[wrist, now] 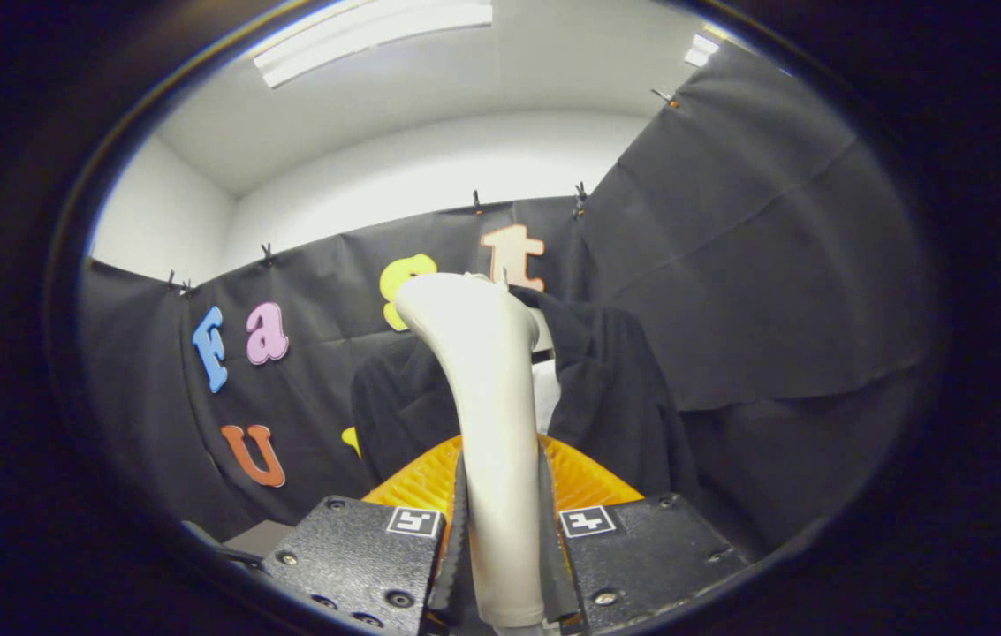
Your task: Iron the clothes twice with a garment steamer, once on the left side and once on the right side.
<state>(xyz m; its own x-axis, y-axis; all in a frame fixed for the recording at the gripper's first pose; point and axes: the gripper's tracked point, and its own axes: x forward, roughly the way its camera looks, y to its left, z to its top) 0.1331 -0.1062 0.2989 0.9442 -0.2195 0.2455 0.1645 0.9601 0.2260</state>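
Both fingers of the gripper (500,539) were clamped on the pale handle of the garment steamer (487,397), held upright between them.

Just ahead of the fingers, the handle rose and bent away towards the dark garment (615,389), which hung beyond the steamer in front of the booth wall (774,265). Behind the handle, close over the fingers, an orange ribbed part (584,477) was visible; what it belonged to I could not tell. The steamer head seemed near the middle of the garment, but whether it touched the cloth was hidden. I judged that one pass was in hand; which side, I could not say. The next move would call for a firm grip and a slow stroke along the cloth.
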